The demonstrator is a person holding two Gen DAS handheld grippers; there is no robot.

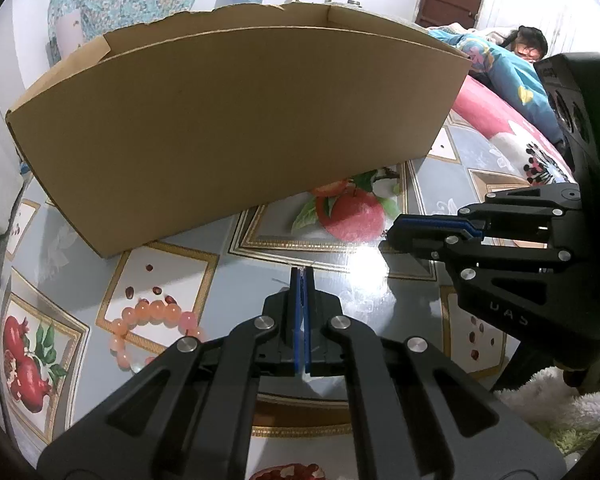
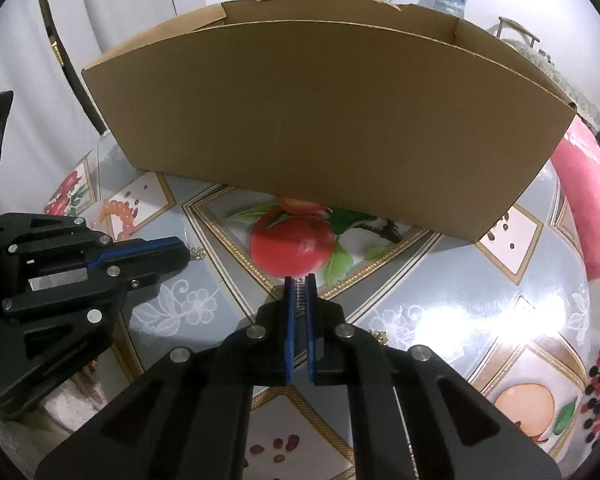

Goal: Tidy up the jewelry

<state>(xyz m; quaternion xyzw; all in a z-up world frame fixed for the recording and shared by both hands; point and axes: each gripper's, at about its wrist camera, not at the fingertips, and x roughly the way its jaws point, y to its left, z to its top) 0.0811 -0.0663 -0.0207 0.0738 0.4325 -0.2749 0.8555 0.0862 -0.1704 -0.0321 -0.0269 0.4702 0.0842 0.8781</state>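
A pink bead bracelet (image 1: 152, 320) lies on the table left of my left gripper (image 1: 303, 272); it also shows small in the right wrist view (image 2: 118, 212). My left gripper is shut; a small silver piece of chain (image 2: 198, 254) shows at its tip in the right wrist view. My right gripper (image 2: 299, 280) is shut on a thin silver chain (image 2: 299, 300) held between its blue pads, low over the table. An open cardboard box (image 1: 236, 128) stands just behind both grippers, also in the right wrist view (image 2: 332, 120). The box's inside is hidden.
The table (image 1: 340, 264) has a glossy fruit-pattern cover with a bright glare spot. A pink and blue blanket with a person lying on it (image 1: 528, 44) is at the right. White fluffy fabric (image 1: 548, 400) lies at the table's near edge.
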